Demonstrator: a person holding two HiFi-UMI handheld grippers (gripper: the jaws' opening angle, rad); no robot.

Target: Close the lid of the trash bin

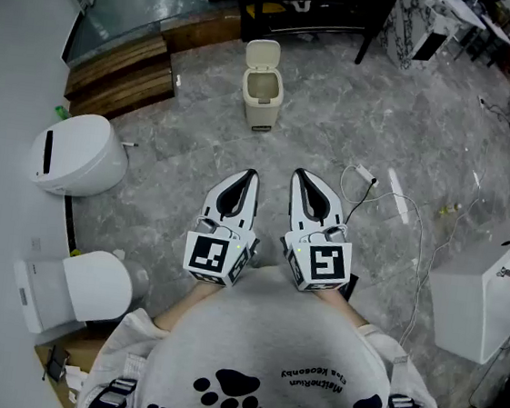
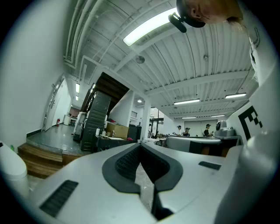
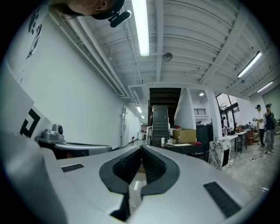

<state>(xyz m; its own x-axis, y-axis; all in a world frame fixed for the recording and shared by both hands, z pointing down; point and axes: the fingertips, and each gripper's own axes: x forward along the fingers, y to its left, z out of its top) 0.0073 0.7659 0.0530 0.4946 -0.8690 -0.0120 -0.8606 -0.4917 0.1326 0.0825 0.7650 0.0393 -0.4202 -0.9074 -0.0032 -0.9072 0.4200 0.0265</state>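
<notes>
A small cream trash bin stands on the grey floor ahead, its lid tipped up and back so the inside shows. My left gripper and right gripper are held side by side close to my body, both pointing level toward the bin and well short of it. Both are shut with nothing between the jaws. In the left gripper view the gripper shows its tips meeting, and the right gripper looks the same in its own view. A sliver of the bin shows through the gap in the right gripper's pads.
Two white toilet-like units stand at the left. A wooden step lies at the back left, a dark table behind the bin. White cables trail on the floor at right, beside a white box.
</notes>
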